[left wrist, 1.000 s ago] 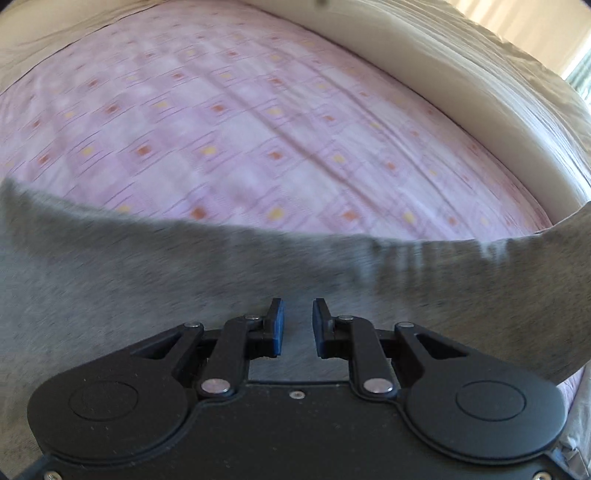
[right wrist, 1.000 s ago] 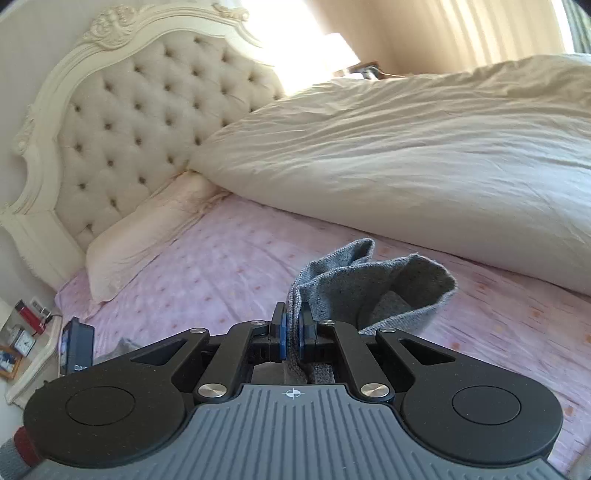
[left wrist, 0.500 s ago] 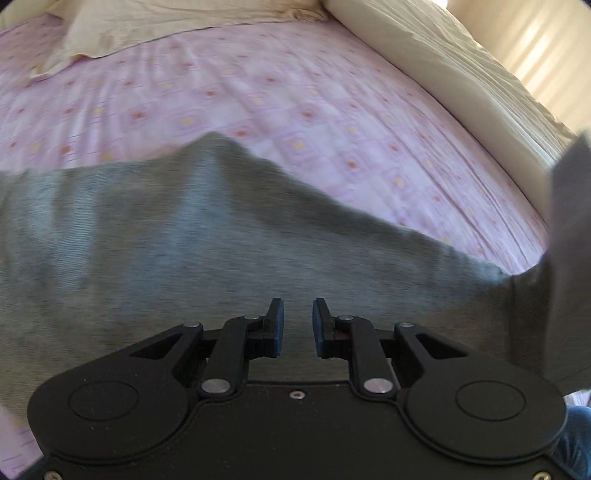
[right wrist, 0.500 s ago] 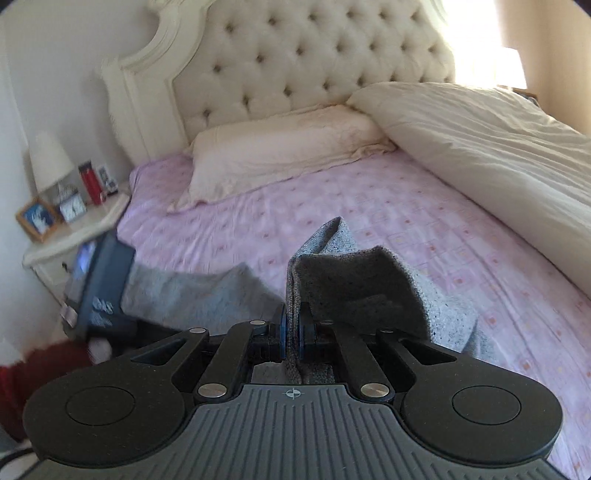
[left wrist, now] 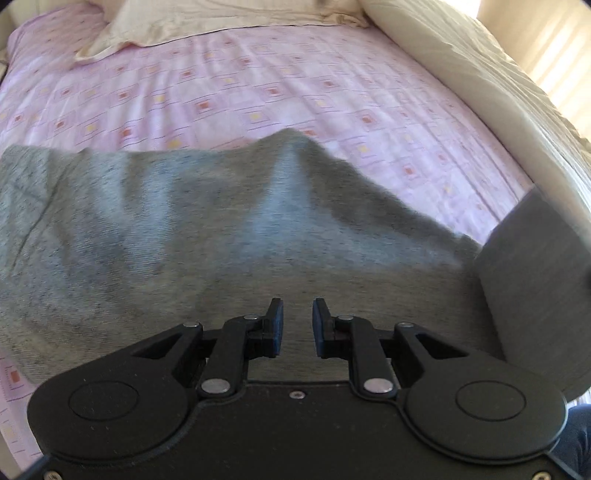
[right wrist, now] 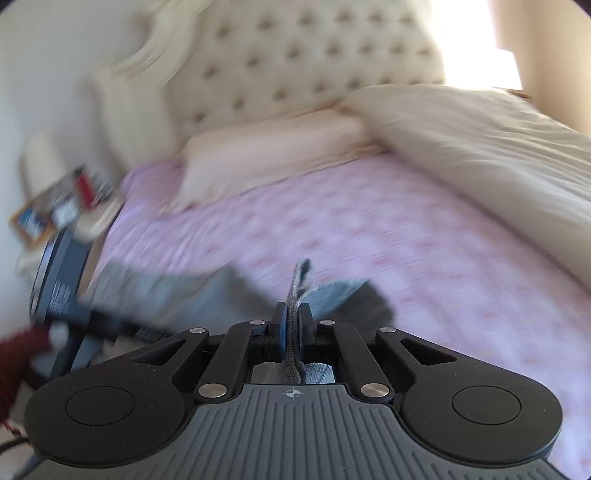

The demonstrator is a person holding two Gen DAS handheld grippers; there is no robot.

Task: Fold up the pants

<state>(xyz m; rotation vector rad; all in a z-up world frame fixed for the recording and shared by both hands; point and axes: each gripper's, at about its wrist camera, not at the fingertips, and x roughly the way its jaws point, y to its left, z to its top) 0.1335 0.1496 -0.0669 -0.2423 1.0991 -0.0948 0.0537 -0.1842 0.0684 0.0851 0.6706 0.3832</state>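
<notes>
Pants (left wrist: pixel 229 236): your right gripper (right wrist: pixel 291 321), clamped on an edge, has swung leftward, starting a fold. Left gripper (left wrist: pixel 297 321): narrowly parted, empty, fabric just ahead.

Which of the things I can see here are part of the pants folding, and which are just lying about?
Part of the job:
- grey pants, spread on the bed
- right gripper, shut on a fold of the pants
- left gripper, open above the pants

Just lying about:
- pink bedsheet
- cream pillow
- cream duvet
- tufted headboard
- bedside table with small items, too blurred to name
</notes>
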